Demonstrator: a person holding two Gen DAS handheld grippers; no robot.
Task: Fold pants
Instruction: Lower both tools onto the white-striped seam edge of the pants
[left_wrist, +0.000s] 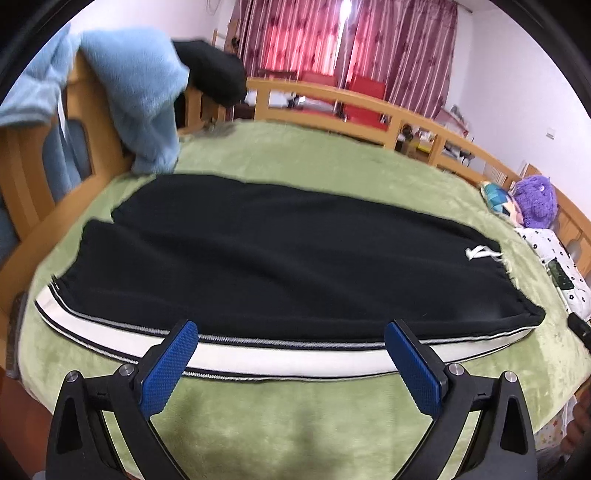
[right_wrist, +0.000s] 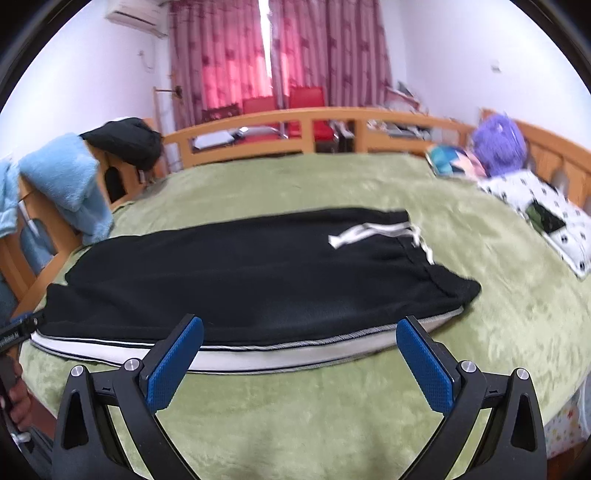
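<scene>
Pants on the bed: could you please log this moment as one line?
pants: flat on green blanket, one leg over the other | left hand-held gripper: open, empty | right hand-held gripper: open, empty

A green-blanketed bed (left_wrist: 295, 162) carries flat black pants (left_wrist: 258, 251) and a spotted pillow (right_wrist: 535, 218).

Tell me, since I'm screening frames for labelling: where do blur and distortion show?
Left wrist view: fisheye bows the bed rail; the blue blanket is smeared. Right wrist view: the purple plush is blurred, and the pants edges are soft. Both: curtains glow backlit.
</scene>
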